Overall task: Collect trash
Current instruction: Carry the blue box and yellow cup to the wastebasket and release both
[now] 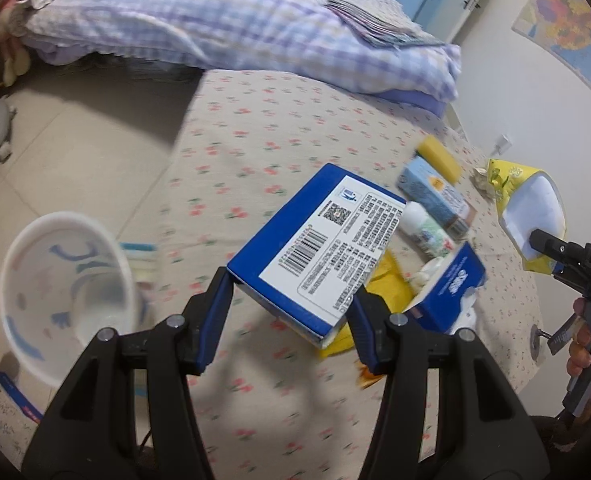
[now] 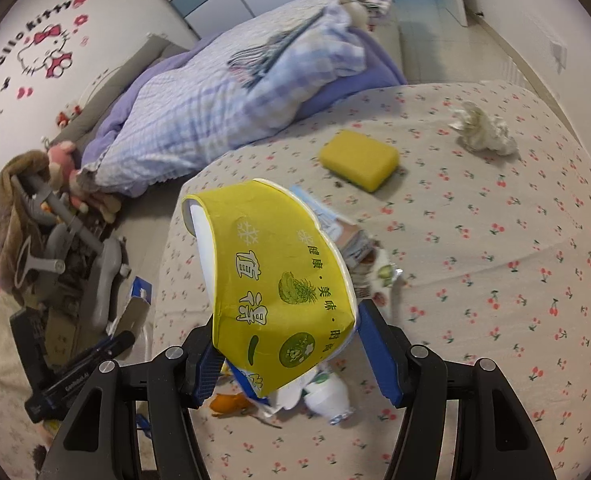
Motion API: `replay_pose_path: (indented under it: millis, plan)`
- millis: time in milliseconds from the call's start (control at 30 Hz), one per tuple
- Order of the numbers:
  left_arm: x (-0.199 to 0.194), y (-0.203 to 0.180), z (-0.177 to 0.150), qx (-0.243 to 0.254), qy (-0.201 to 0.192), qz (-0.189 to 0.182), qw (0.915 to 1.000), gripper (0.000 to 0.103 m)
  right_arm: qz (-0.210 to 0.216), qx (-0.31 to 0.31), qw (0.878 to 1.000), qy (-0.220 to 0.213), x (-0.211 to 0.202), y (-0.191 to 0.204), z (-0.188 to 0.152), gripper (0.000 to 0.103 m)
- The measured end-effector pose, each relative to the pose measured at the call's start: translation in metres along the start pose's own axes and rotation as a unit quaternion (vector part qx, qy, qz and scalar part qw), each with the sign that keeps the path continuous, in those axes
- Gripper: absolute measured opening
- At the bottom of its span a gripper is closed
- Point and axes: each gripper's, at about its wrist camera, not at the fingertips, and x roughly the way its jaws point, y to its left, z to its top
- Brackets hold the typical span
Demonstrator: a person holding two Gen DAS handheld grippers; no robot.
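Observation:
My left gripper (image 1: 289, 304) is shut on a blue and white cardboard box (image 1: 315, 248), held above the flowered bedsheet (image 1: 279, 128). My right gripper (image 2: 285, 346) is shut on a squashed yellow paper bowl (image 2: 279, 276); it also shows in the left wrist view (image 1: 529, 200) at the right. A white trash bin (image 1: 59, 296) stands on the floor left of the bed. On the sheet lie an open blue tissue box (image 1: 451, 284), a light blue carton (image 1: 435, 196), a white bottle (image 1: 425, 232), a yellow sponge (image 2: 359, 159) and a crumpled tissue (image 2: 481, 128).
A checked purple quilt (image 1: 223, 20) is piled at the head of the bed. Grey plastic toys and plush animals (image 2: 55, 216) clutter the floor at the bed's side. A yellow wrapper (image 1: 387, 284) lies under the boxes. A map (image 1: 567, 28) hangs on the wall.

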Motion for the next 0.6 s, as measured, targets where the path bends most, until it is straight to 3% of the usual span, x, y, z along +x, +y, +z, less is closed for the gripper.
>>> replay_pose_path:
  millis: [600]
  plan:
    - [-0.056,0.139,-0.047,-0.108,-0.021,0.079,0.9908,0.057,0.045,-0.126,0.989,0.056,0.066,0.149,-0.029,0.064]
